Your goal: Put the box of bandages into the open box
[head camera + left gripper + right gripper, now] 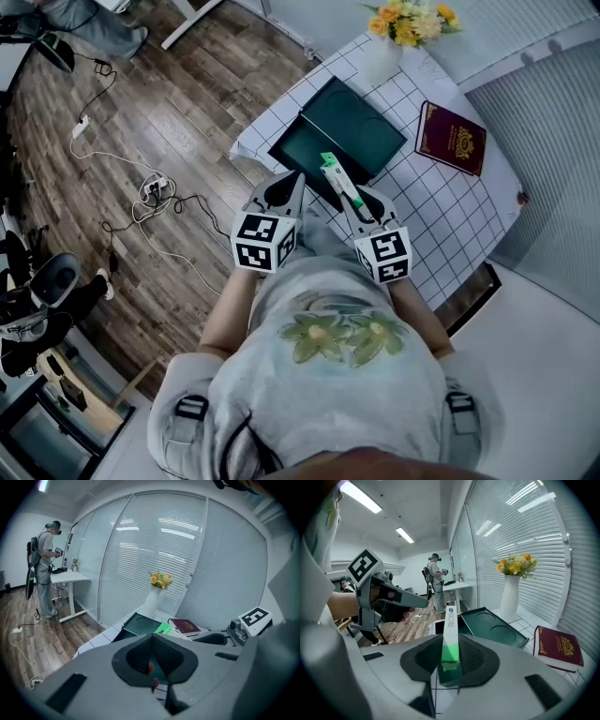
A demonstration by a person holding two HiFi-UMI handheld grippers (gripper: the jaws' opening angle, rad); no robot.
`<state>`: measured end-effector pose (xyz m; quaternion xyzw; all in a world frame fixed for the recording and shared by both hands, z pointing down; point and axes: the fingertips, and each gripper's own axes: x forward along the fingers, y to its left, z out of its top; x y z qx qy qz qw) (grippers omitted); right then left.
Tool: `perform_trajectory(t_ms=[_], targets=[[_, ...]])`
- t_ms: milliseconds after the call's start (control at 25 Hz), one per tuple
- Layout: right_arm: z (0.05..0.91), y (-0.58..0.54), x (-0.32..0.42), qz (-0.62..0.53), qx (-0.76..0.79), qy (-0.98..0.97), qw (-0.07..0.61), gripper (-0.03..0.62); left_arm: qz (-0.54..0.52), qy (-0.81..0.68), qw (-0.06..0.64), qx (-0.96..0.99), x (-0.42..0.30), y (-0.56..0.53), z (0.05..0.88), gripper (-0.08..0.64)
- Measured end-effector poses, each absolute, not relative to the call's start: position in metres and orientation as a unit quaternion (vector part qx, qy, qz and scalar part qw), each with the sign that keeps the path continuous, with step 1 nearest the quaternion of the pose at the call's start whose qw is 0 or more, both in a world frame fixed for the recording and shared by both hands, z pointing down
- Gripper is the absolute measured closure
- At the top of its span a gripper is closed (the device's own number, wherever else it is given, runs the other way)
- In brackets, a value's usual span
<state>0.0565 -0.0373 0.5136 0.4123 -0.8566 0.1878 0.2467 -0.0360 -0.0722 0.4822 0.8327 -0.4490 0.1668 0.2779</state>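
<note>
A dark green open box lies on the grid-patterned tablecloth; it also shows in the left gripper view and the right gripper view. My right gripper is shut on the long green-and-white box of bandages, which juts forward over the open box's near edge. Seen along its jaws, my right gripper has both pads pressed on the bandage box. Just left of it, my left gripper is shut on nothing, its fingertips meeting.
A maroon book lies on the table right of the open box. A white vase of yellow flowers stands at the far edge. Cables trail over the wooden floor to the left. Another person stands at a distant desk.
</note>
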Motion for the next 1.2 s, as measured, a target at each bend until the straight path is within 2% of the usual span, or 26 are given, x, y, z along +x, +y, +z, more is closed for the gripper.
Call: perform_trajectory(t_ms=[1200], targets=[[0.533, -0.042, 0.046, 0.194, 0.404, -0.852, 0.271, 0.502, 0.187, -0.427, 0.283, 0.838, -0.037, -0.076, 0.497, 0.552]])
